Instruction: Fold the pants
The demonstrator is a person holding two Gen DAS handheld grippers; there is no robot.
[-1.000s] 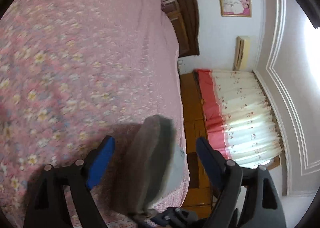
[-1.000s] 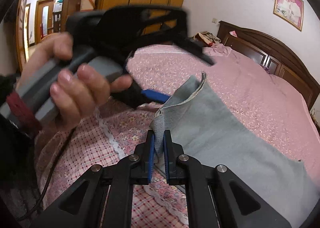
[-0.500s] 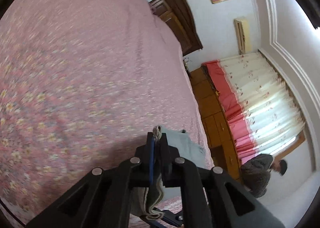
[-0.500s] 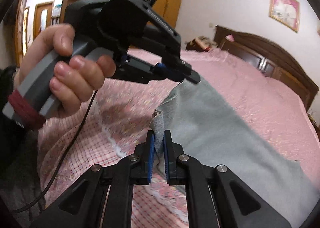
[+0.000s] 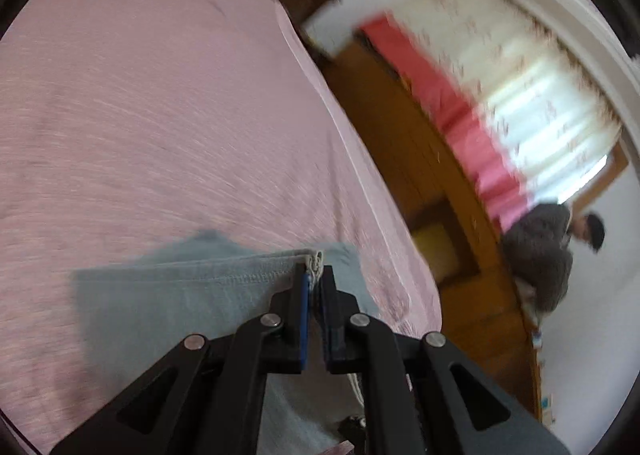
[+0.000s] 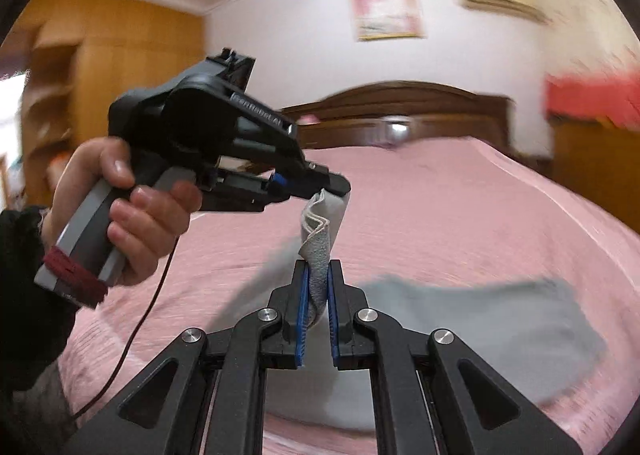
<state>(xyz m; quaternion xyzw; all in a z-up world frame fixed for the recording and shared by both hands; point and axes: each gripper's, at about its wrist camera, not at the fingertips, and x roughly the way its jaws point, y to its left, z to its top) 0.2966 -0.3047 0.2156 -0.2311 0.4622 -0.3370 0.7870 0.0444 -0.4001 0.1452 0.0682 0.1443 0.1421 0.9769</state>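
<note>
Grey pants (image 6: 492, 319), soft and fleecy, with a stitched hem (image 5: 224, 275) and folded layers showing at the gripped edge. Lifted at one end above a pink bedspread (image 5: 152, 115), the rest trailing down across it toward 4 o'clock in the right wrist view.

Left gripper (image 5: 314, 287): fingers pressed together, pinching the hem corner, layered cloth poking out beyond the tips at 12 o'clock. Same left gripper (image 6: 336, 187) seen from the right wrist view at 10 o'clock, gripped by a bare hand (image 6: 132, 211) in a dark sleeve, a thin cable hanging below. Right gripper (image 6: 318, 287): blue-lined fingers clamped on a bunched strip of the same cloth, which runs straight up to the left gripper's tips.

Bed filling most of both views, dark wooden headboard (image 6: 400, 115) at 12 o'clock. White wall behind with a framed picture (image 6: 384, 9) and an air conditioner (image 6: 500, 3) at 1 o'clock. Wooden wardrobe (image 6: 120, 51) at 10 o'clock. Red and cream curtain (image 5: 500, 103) at 2 o'clock in the left wrist view, wooden floor beside the bed, a person (image 5: 548, 247) in grey crouched at 3 o'clock.

Heavy motion blur throughout; bedspread pattern unreadable, picture's subject unclear, lower part of the pants cut off behind the gripper frames.
</note>
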